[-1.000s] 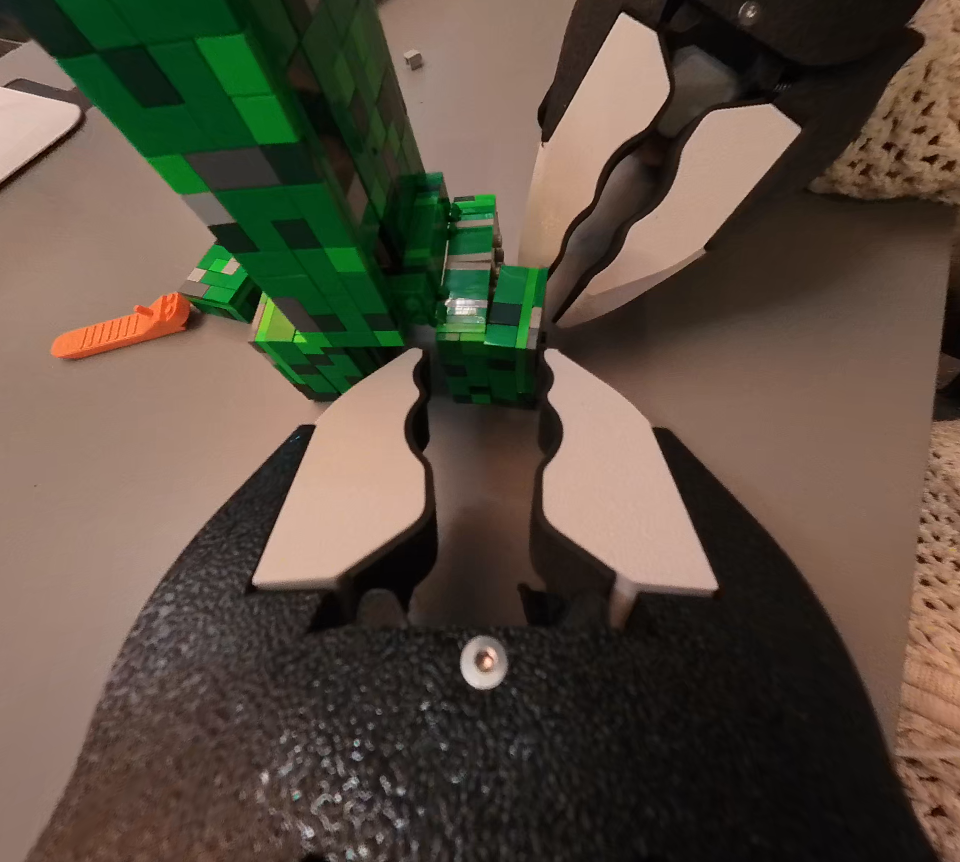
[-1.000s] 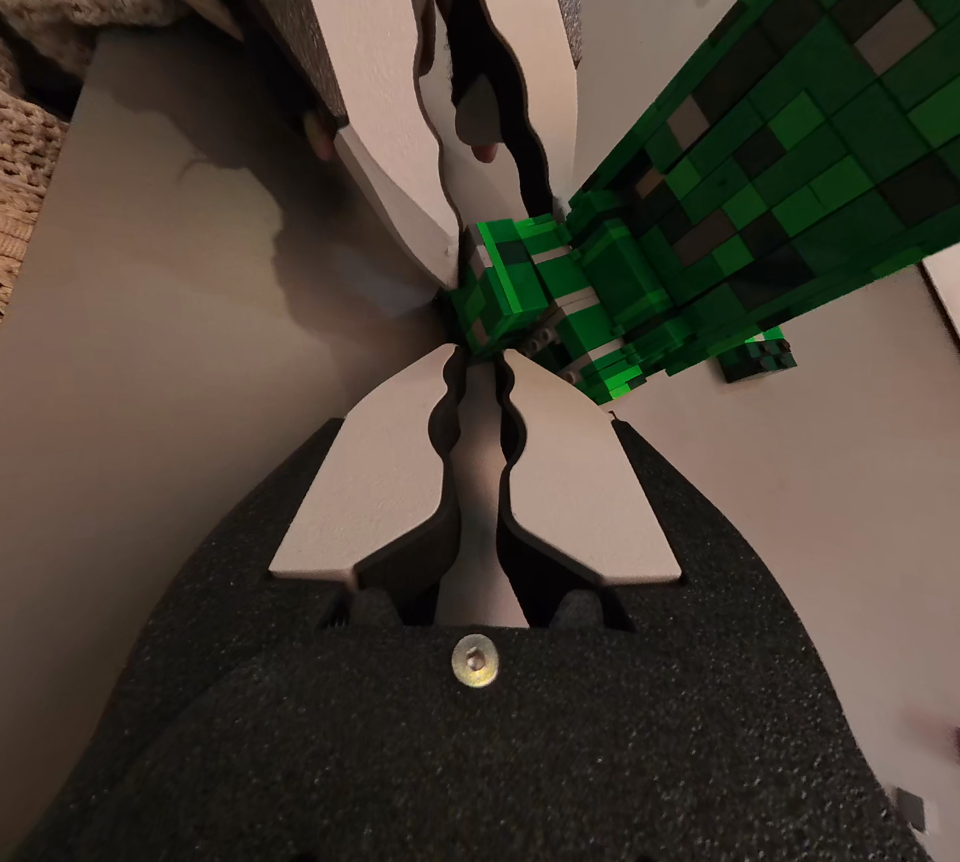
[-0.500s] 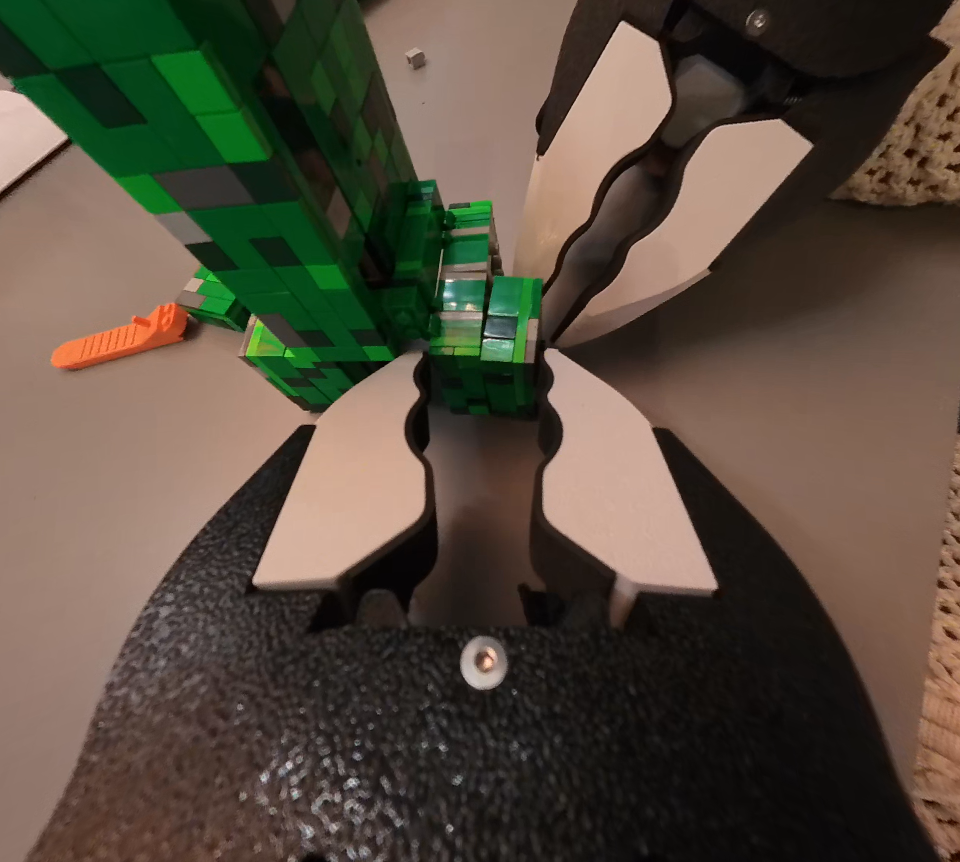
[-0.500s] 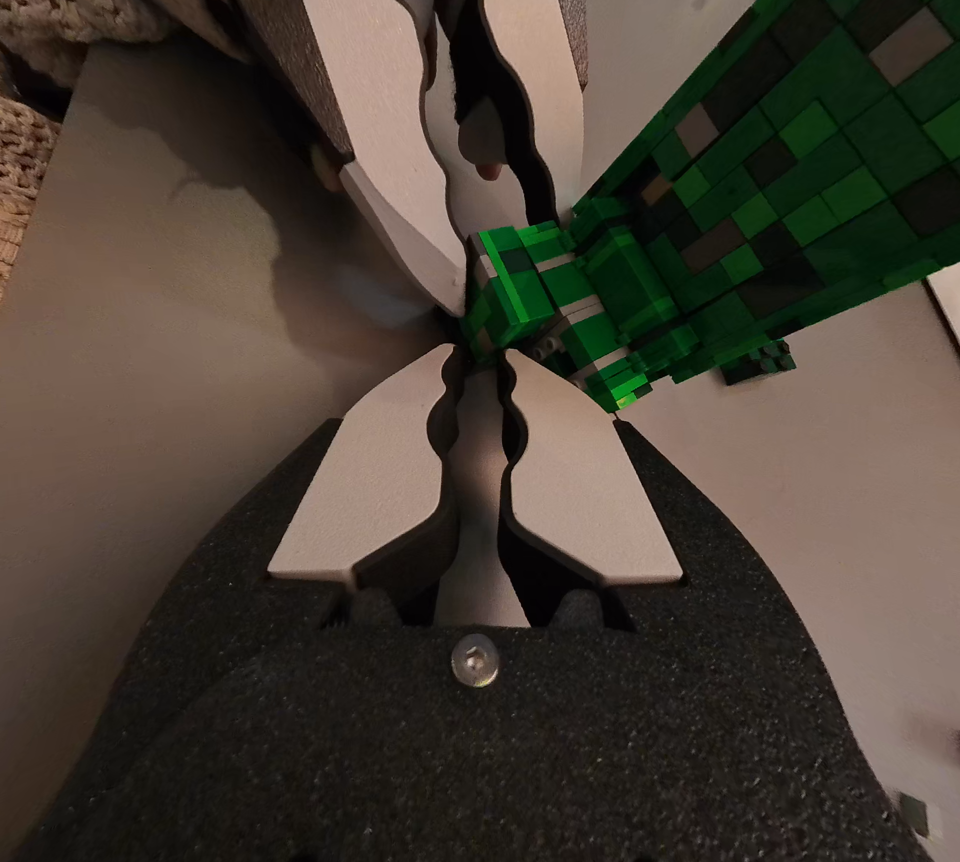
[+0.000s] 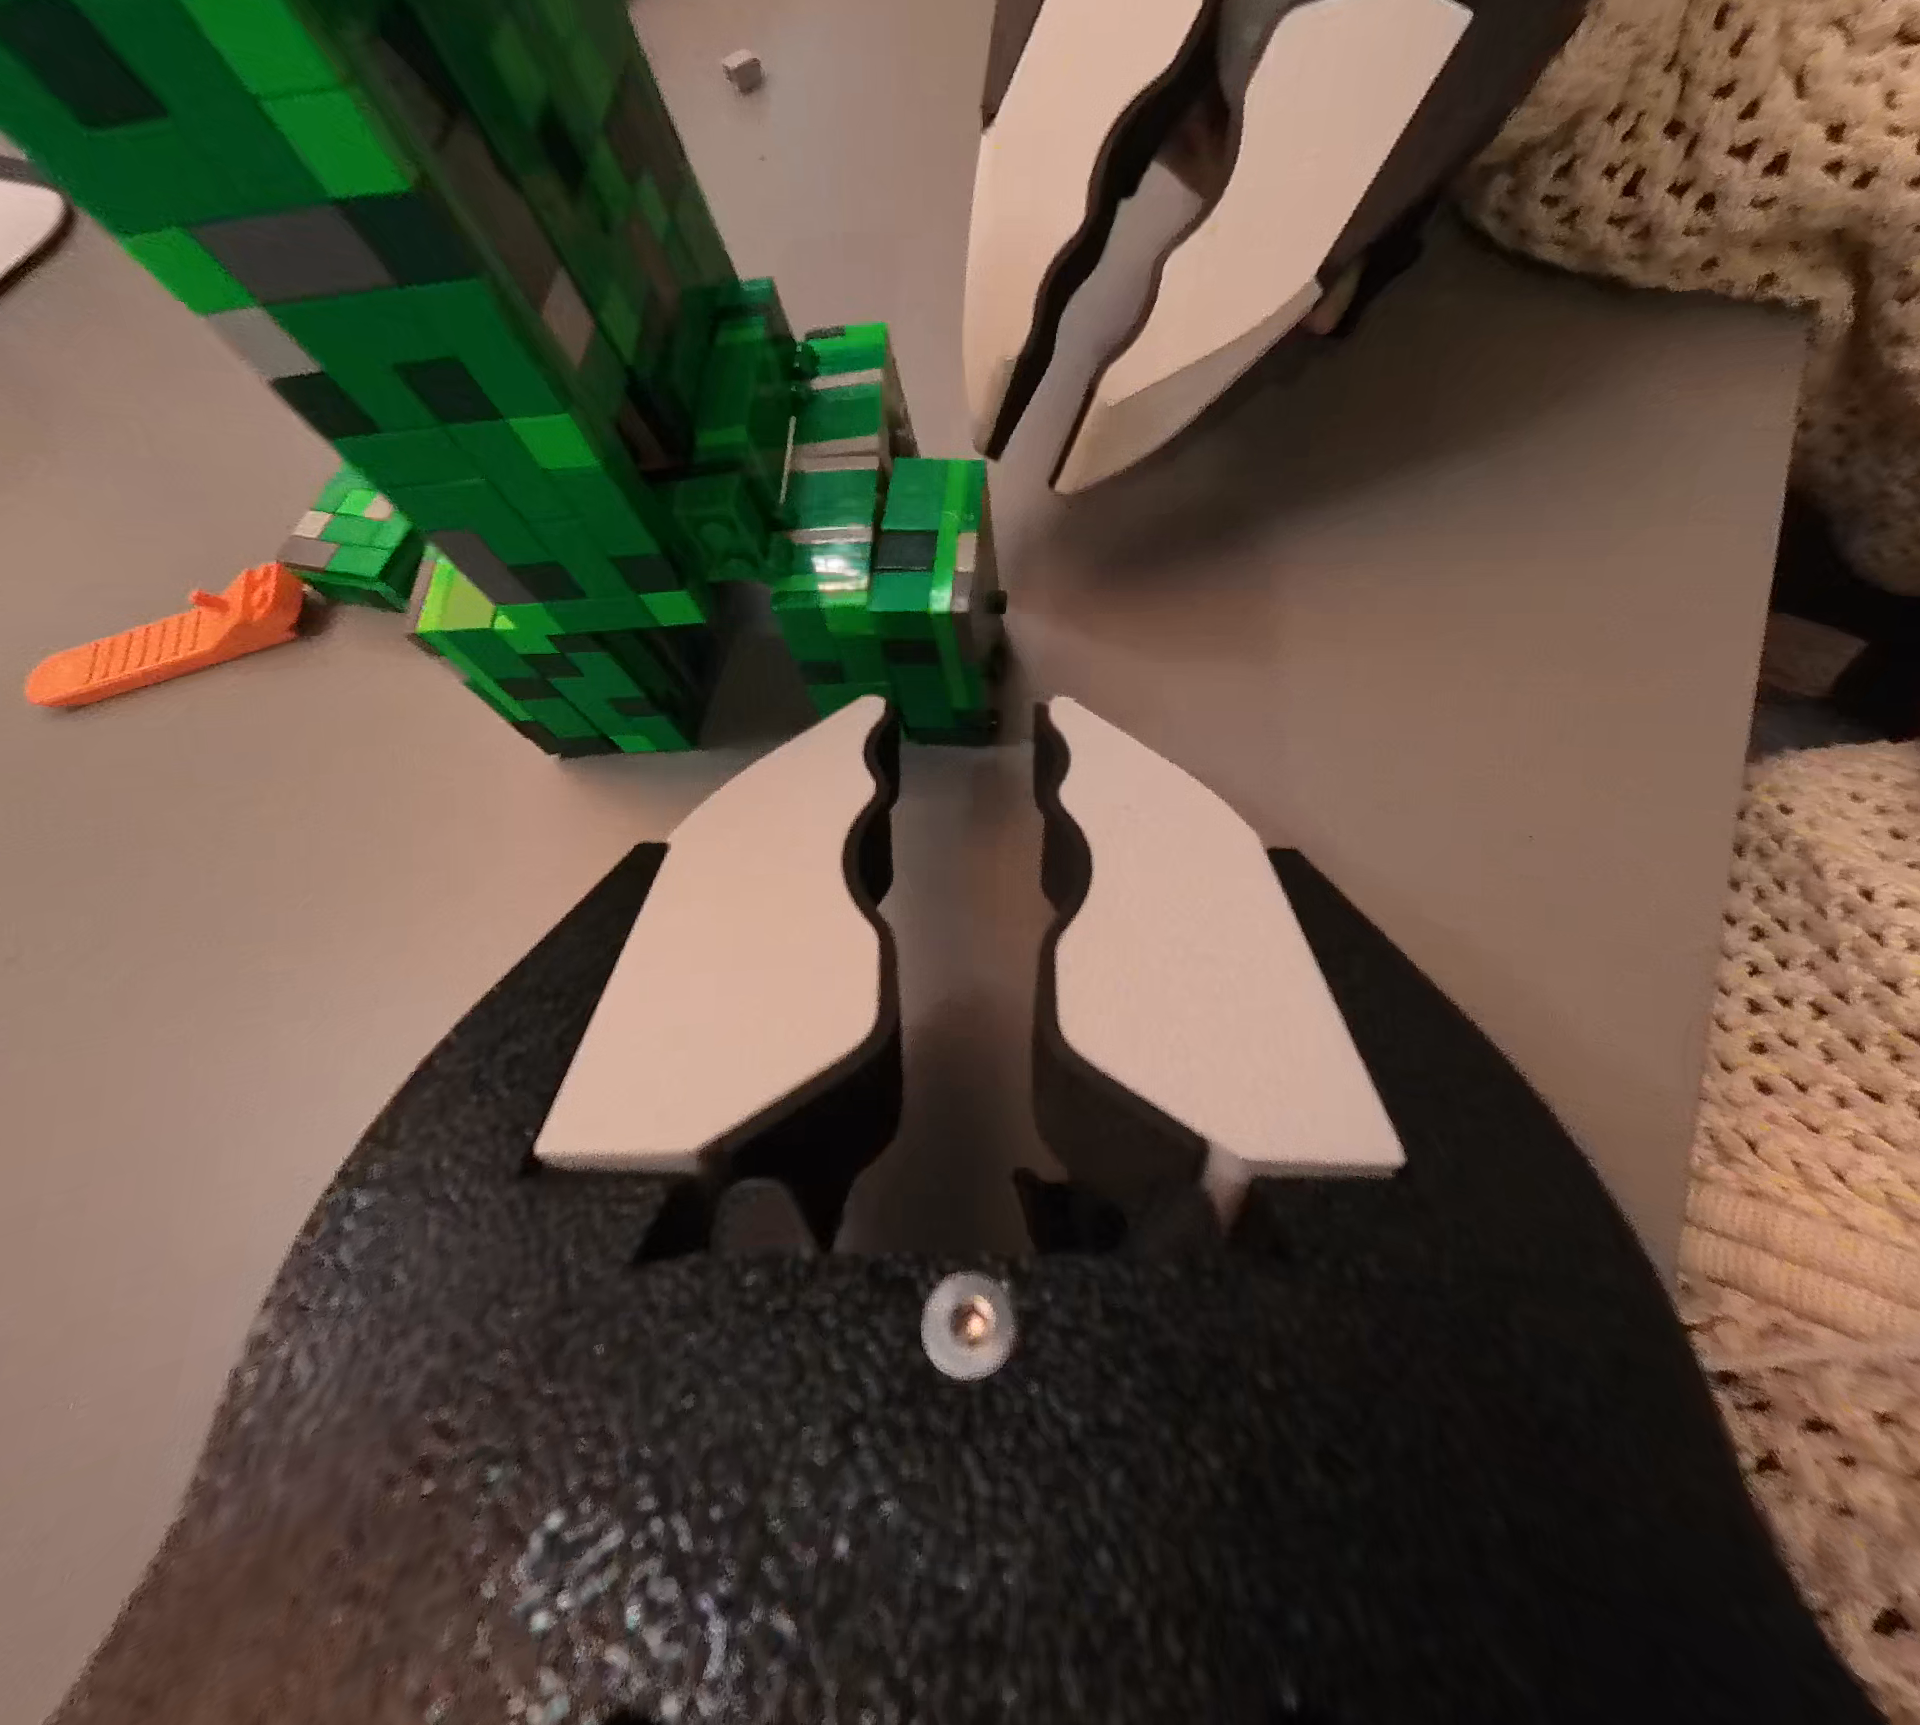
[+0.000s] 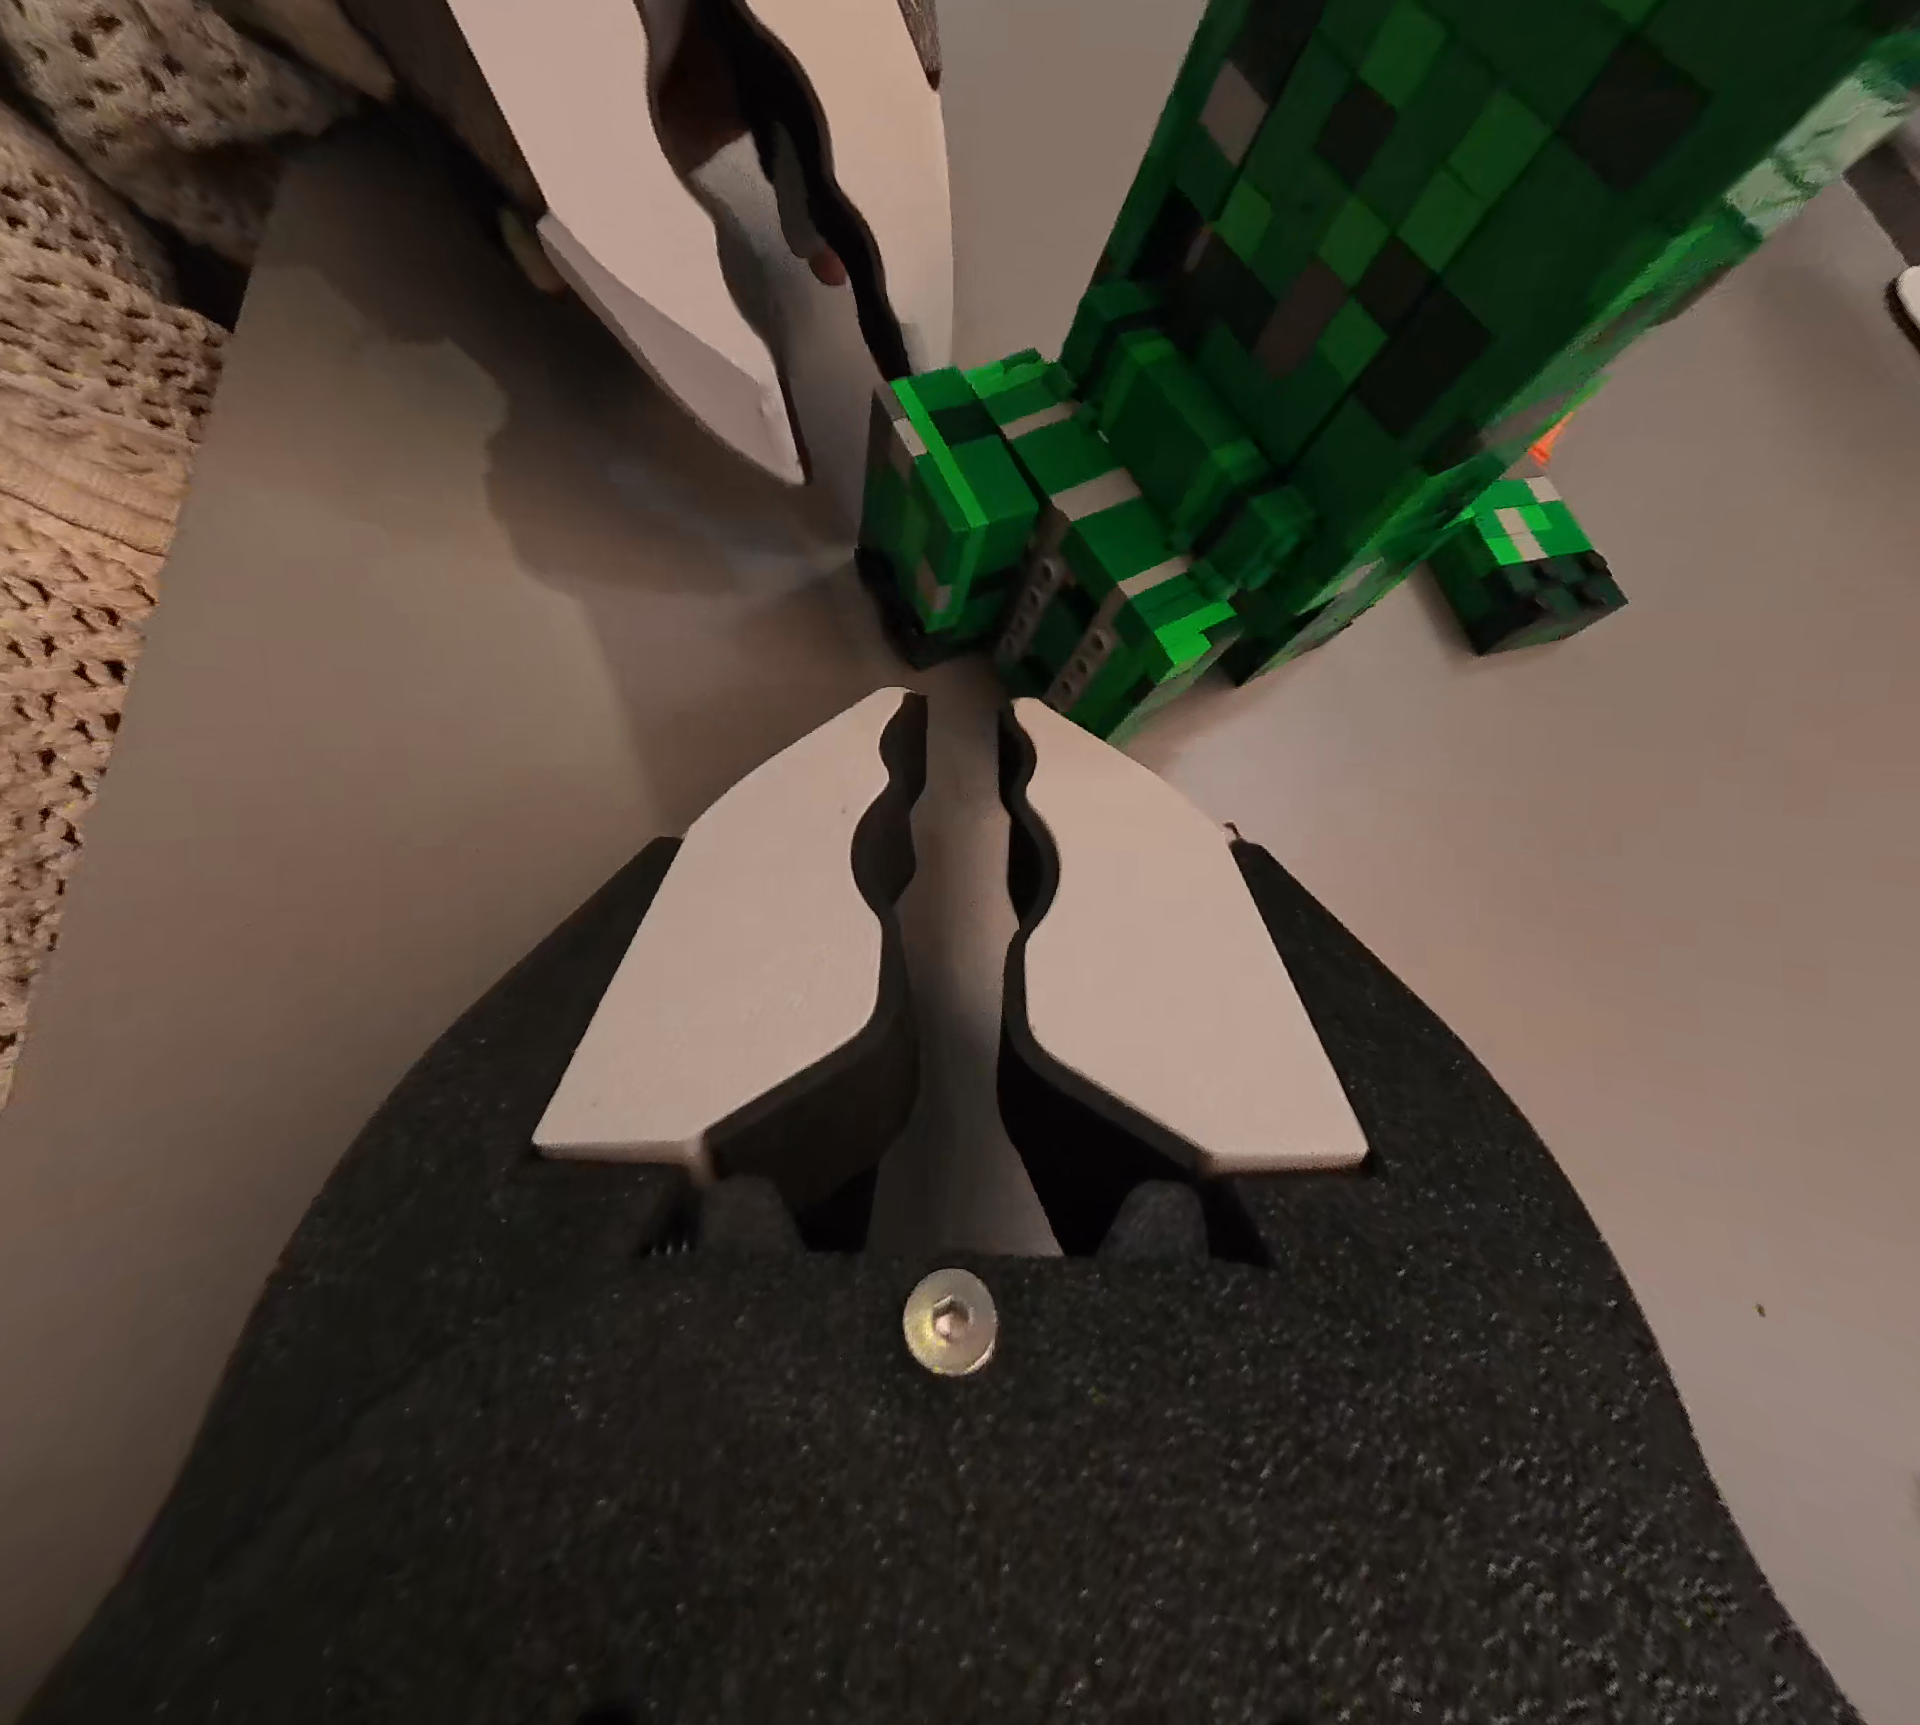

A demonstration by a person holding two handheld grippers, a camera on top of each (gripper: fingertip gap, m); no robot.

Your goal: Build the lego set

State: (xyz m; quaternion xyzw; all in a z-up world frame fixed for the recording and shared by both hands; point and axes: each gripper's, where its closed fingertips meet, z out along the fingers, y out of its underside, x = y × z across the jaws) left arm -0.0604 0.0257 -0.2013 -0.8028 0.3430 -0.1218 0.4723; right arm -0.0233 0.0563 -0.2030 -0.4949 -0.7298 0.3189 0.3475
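Grey table point(image 5: 1351, 740): orange brick separator point(image 5: 156, 652) clear only from left wrist.

I see glossy plastic on the tall green brick-built model point(image 5: 343, 221), a smooth matt grey tabletop point(image 5: 1351, 688), coarse black grained gripper bodies with matt pale fingers point(image 6: 748, 958), and cream open-knit cloth point(image 5: 1714, 117) at right.

Green lego tower point(image 5: 436, 304), open left claw point(image 5: 961, 714) nearby
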